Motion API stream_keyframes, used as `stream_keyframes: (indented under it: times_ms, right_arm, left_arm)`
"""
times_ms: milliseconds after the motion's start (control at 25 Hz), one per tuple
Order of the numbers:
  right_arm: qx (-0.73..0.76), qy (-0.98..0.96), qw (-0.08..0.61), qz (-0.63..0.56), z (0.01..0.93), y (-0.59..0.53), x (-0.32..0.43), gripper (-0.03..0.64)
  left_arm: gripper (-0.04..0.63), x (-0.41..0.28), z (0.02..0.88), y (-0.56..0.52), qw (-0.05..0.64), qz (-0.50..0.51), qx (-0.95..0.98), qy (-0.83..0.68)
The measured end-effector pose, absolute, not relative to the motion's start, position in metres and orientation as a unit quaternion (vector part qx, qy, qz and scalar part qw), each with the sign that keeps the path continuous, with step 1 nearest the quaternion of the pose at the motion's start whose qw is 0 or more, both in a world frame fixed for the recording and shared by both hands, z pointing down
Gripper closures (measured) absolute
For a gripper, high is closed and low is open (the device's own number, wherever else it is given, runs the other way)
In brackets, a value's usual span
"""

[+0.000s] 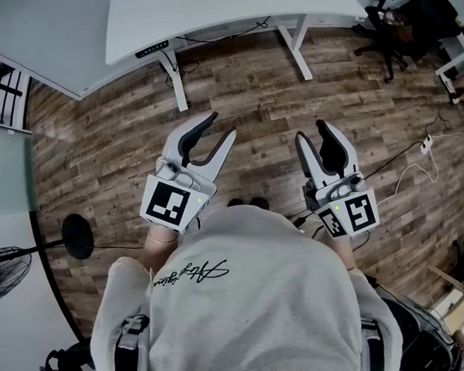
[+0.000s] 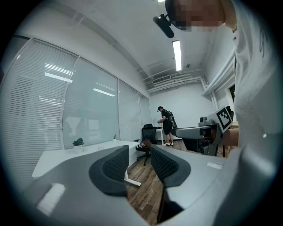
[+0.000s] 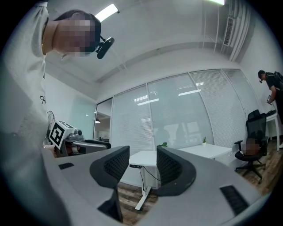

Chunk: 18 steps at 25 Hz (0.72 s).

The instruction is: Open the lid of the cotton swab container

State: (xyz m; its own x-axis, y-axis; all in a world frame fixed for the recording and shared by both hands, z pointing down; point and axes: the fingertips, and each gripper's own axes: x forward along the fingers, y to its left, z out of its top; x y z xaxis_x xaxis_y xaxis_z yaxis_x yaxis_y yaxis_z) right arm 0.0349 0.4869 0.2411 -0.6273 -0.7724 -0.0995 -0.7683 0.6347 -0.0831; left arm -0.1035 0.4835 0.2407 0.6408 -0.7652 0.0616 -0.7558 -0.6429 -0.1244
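Wood-plank floor below, left tool and right tool held level side by side, both with jaws apart, empty

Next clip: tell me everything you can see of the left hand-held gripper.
The left hand-held gripper has a pale grey, plastic-looking body and two curved jaws lined with black ribbed pads. At its rear sits a cube bearing a black-and-white square marker. Its jaws stand apart with nothing between them. It points roughly level, out from the person's chest, above the wood floor. Only the person's hand touches it.
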Motion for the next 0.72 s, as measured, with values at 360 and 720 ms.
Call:
stream_keyframes:
  times_ms: [360,720]
  right_arm:
    - [-0.437,0.897,0.060,-0.026,0.244,0.479,0.036,0.346]
    - [-0.434,0.899,0.056,-0.030,0.245,0.476,0.036,0.327]
  left_arm:
    - [0.362,-0.106,0.248,0.475,0.029,-0.068,-0.906,0.417]
    - [0.287,-0.109,0.250,0.470,0.021,-0.066,-0.902,0.426]
